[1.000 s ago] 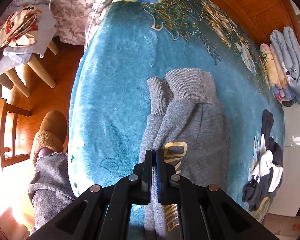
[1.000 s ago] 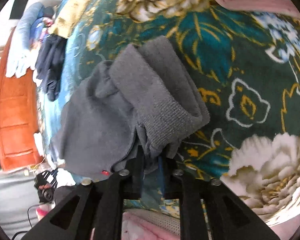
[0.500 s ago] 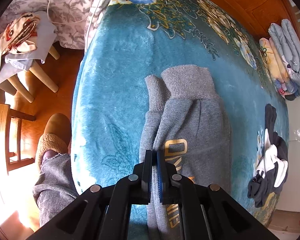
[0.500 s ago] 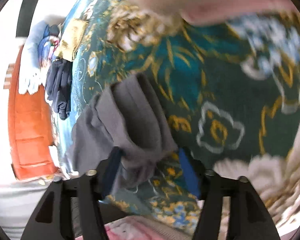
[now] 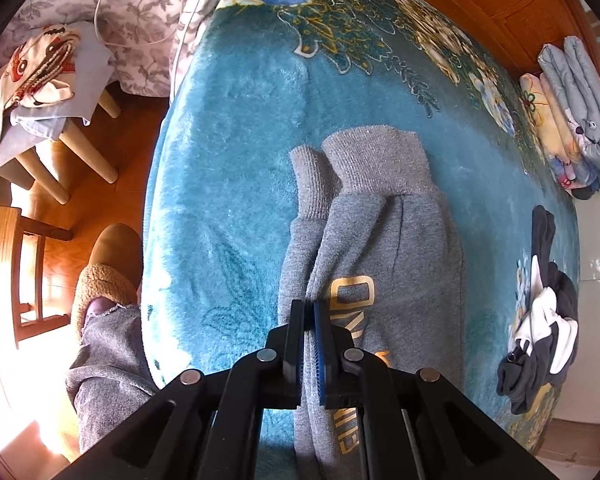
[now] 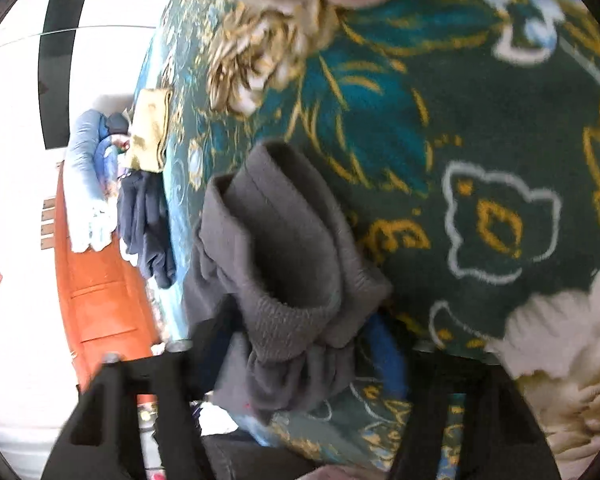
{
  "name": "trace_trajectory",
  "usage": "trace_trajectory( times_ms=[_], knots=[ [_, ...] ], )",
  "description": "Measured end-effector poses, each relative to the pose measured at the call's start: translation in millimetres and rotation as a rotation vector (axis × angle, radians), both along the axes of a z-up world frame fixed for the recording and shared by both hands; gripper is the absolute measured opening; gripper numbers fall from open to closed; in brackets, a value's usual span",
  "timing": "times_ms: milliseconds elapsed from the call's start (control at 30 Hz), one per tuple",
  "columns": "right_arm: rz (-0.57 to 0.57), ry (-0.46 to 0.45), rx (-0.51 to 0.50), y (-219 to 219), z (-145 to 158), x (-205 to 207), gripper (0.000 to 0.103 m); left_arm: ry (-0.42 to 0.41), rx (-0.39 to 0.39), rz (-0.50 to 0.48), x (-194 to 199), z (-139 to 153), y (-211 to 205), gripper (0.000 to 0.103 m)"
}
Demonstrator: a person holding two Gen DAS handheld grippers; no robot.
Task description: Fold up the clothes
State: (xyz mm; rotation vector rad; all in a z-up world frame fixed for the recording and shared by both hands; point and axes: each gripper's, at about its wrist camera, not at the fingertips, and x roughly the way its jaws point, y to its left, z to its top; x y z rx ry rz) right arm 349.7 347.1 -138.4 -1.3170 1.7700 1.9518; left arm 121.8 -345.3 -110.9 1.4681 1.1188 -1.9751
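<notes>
Home bedroom: bed under floral blanket (image 5: 240, 128), folded bedding (image 5: 576, 120), wooden stool (image 5: 56, 152)

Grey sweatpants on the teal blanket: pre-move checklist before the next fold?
1. Left gripper clamped on the grey sweatpants with yellow lettering: ok, jaws closed on a pinch of fabric.
2. Right gripper holding fabric: not ok, jaws spread wide, ribbed waistband lying loose between them.
3. Ribbed leg cuffs lined up: not ok, one offset beside the other.
4. Sweatpants on the teal floral fleece blanket, away from its edge: ok.
5. Dark and white clothing pile apart from the sweatpants: ok.
6. Right wrist view sharp enough to judge contact: cannot tell, motion blurred.
</notes>
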Motion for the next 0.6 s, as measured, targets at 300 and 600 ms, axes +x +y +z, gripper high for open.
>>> trace_trajectory(
  times_ms=[300,600],
  knots=[
    [0.109,0.138,0.245,11,82,-33,0.021,0.041,0.080,-0.039,-1,-3,-1,0.007],
    [0.078,-0.057,0.196,20,27,-19,0.021,0.072,0.204,0.004,3,-15,-11,0.007]
  ],
)
